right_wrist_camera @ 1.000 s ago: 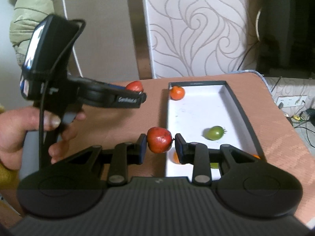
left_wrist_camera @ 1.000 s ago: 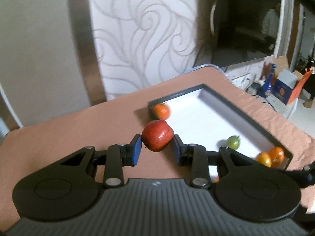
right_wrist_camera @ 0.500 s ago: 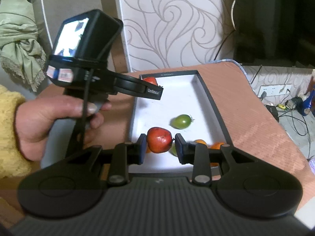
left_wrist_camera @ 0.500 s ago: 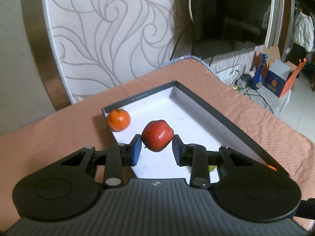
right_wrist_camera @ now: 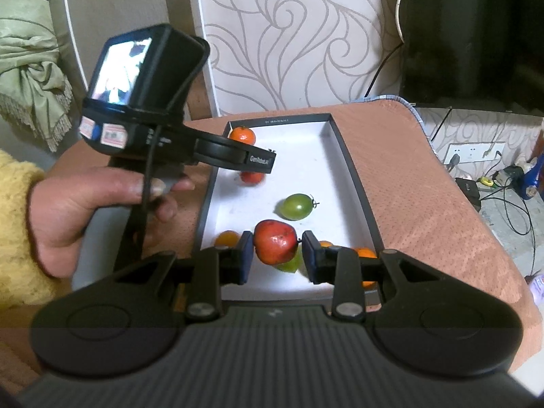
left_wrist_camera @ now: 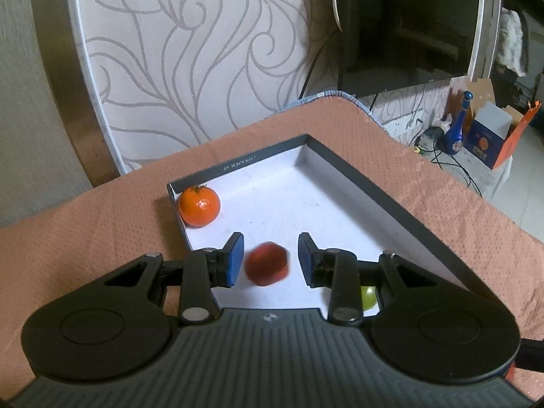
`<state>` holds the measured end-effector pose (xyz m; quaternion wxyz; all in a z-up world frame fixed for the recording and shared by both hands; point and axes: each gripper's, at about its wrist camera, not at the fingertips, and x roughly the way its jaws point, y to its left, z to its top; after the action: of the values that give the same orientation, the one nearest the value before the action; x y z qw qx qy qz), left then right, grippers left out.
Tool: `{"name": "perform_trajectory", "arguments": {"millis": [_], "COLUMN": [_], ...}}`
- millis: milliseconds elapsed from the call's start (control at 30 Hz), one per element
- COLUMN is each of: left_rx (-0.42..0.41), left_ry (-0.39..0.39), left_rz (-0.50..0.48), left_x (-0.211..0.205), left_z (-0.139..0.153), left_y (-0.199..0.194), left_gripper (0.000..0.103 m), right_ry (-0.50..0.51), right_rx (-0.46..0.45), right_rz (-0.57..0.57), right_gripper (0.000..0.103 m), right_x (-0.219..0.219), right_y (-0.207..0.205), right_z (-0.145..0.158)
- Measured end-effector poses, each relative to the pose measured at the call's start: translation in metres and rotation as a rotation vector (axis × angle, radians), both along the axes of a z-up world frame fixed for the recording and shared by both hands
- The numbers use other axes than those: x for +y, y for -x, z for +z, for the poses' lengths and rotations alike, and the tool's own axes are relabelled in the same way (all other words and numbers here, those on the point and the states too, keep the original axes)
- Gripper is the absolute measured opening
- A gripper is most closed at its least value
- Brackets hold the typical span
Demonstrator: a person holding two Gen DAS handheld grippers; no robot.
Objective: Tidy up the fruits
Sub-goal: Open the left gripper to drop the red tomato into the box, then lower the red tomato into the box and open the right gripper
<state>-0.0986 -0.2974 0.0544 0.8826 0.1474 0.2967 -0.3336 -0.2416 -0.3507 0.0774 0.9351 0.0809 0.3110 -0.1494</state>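
Note:
A white tray with a dark rim (left_wrist_camera: 357, 183) lies on the orange tablecloth; it also shows in the right wrist view (right_wrist_camera: 346, 156). My left gripper (left_wrist_camera: 270, 261) is open over the tray. A blurred red fruit (left_wrist_camera: 267, 264) is between its pads and touches neither; it shows under that gripper in the right wrist view (right_wrist_camera: 252, 176). My right gripper (right_wrist_camera: 278, 255) is shut on a second red fruit (right_wrist_camera: 275, 245) over the tray's near end. An orange fruit (left_wrist_camera: 199, 206) sits in the tray's far left corner. A green tomato (right_wrist_camera: 296, 206) lies mid-tray.
Small orange fruits (right_wrist_camera: 227, 238) and another green fruit (right_wrist_camera: 289, 264) lie at the tray's near end. A patterned panel (left_wrist_camera: 190, 68) stands behind the table. The table edge (left_wrist_camera: 476, 197) drops to the right, with a box and bottle (left_wrist_camera: 459, 132) on the floor.
My left gripper opened and let go of its red fruit, which is dropping into the tray. Both grippers moved further over the tray. The right gripper still holds its fruit.

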Motion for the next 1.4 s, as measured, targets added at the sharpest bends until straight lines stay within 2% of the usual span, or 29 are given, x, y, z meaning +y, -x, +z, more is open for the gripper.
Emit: {"name": "perform_trajectory", "arguments": {"millis": [567,867,1133,1400], "left_rx": [0.014,0.008,-0.001,-0.015], "left_ry": [0.039,0.066,0.057,0.047], "left_rz": [0.102,0.186,0.249,0.261], "left_x": [0.005,0.009,0.015,0.029], "left_z": [0.012,0.017,0.019,0.026], "left_y": [0.011,0.02,0.034,0.044], "left_gripper": [0.041,0.041,0.041,0.041], "right_ry": [-0.006,0.003,-0.006,0.001], "right_rx": [0.008,0.028,0.024,0.021], "right_rz": [0.059,0.141,0.18,0.174], "right_gripper": [0.034,0.034,0.034,0.034], "right_x": [-0.041,-0.059,-0.074,-0.075], "right_y": [-0.015,-0.033,-0.046,-0.062], "right_z": [-0.001,-0.006,-0.014,-0.018]}}
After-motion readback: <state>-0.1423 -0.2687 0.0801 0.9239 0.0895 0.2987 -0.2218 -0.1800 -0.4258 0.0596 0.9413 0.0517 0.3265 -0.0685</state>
